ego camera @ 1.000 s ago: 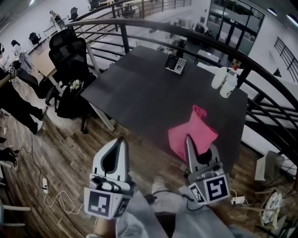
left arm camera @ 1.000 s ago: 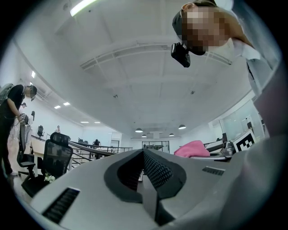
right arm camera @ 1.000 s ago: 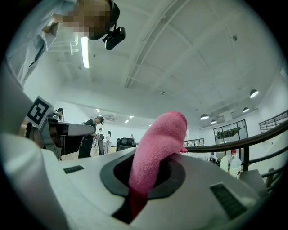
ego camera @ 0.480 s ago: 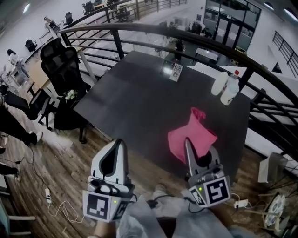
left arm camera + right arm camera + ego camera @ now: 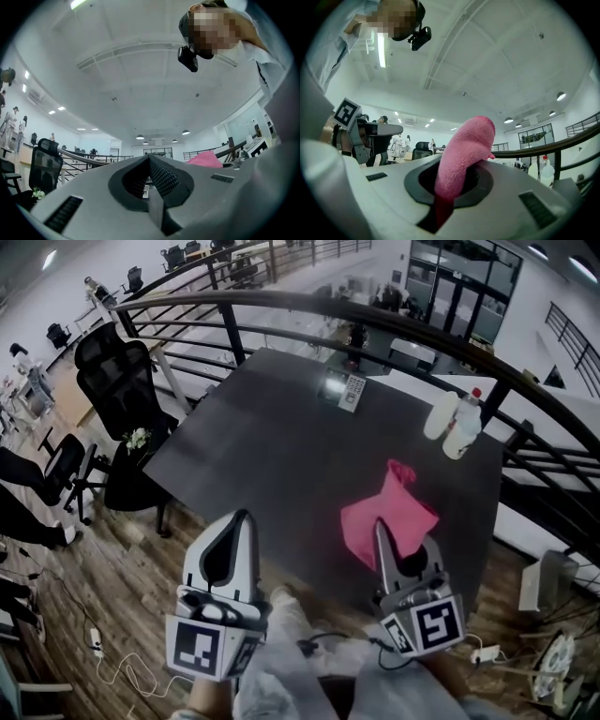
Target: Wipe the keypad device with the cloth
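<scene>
Right gripper view is showing the right gripper clamping the pink cloth, ready for wiping. The left gripper is hanging closed and empty. The keypad device is lying well apart from both, at the table's far edge.

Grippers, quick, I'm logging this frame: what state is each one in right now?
Left gripper: shut, nothing between its jaws.
Right gripper: shut on the pink cloth.

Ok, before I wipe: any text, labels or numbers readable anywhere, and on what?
No text can be read in any view.
On the keypad device, the key markings are too small to read.
On the bottles, any label is too blurred.
The marker cubes carry square patterns only.
The pink cloth shows no print.
</scene>
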Demonstrator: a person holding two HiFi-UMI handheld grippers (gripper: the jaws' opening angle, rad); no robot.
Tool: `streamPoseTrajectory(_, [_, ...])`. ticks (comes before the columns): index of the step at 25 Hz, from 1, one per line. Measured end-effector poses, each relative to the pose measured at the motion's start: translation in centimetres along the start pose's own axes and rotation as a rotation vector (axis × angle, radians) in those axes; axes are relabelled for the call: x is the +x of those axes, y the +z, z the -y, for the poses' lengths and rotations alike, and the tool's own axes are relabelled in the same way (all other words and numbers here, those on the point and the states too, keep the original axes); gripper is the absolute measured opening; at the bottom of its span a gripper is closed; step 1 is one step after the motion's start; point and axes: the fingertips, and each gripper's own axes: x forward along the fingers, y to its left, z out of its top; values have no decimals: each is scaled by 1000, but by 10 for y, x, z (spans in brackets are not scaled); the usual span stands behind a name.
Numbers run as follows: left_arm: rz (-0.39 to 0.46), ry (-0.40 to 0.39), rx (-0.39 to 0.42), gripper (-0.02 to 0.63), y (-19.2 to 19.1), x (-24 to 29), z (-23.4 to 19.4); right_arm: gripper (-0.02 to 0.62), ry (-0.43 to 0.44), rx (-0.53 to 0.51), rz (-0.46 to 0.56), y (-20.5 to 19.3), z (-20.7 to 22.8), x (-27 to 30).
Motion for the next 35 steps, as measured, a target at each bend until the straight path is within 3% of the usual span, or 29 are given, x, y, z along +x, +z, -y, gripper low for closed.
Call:
streamPoseTrajectory(4, [37, -32, 7, 3, -1, 27, -6, 30, -43, -1, 7, -4, 14, 12])
streamPoseTrajectory(16, [-29, -174, -43, 3, -29, 128, -56, 30, -157, -26, 0, -3, 39, 90])
streamPoseTrajectory(35, [-112, -354, -97, 3, -94, 248, -139, 31, -368, -18, -141, -48, 69, 202])
